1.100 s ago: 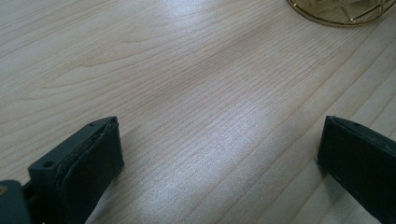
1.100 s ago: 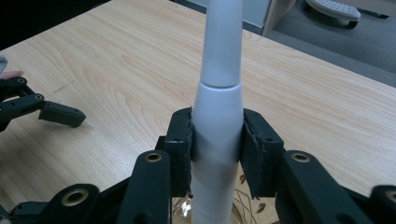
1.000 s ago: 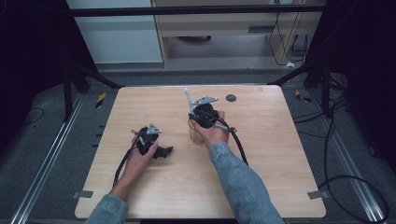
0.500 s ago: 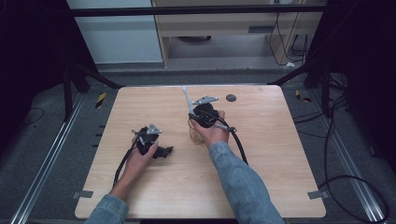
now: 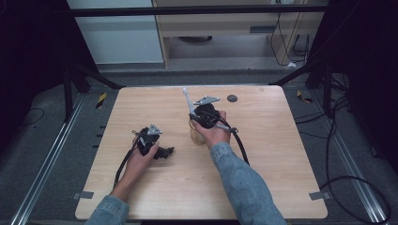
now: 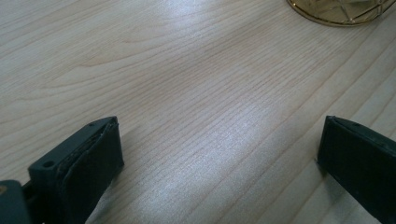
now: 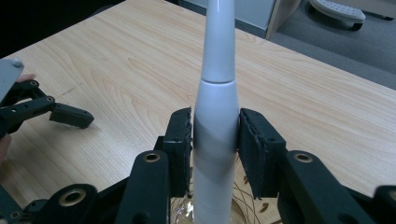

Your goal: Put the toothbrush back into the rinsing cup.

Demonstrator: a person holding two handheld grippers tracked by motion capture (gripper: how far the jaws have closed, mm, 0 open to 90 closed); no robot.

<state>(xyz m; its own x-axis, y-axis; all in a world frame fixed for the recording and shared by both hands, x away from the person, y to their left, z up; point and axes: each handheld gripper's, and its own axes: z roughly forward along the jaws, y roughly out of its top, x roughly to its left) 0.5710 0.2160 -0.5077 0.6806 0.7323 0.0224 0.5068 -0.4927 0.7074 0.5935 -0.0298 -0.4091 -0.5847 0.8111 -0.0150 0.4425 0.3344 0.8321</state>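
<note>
My right gripper (image 5: 193, 112) (image 7: 215, 140) is shut on a white, tapering, handle-like stick (image 7: 217, 70) (image 5: 187, 97), with its black pads pressed on both sides. The stick stands nearly upright, and its lower end is inside a gold wire cup (image 5: 197, 134) (image 7: 247, 203) right under the jaws. To the left, my left gripper (image 5: 165, 152) (image 6: 219, 158) lies low on the wooden table (image 5: 263, 140). Its jaws are open with only bare wood between them. The gold cup's rim (image 6: 341, 11) shows ahead of it at the top right.
A small dark round disc (image 5: 232, 98) lies near the table's far edge. Black cables trail from both grippers across the tabletop. Dark frame legs and floor cables surround the table.
</note>
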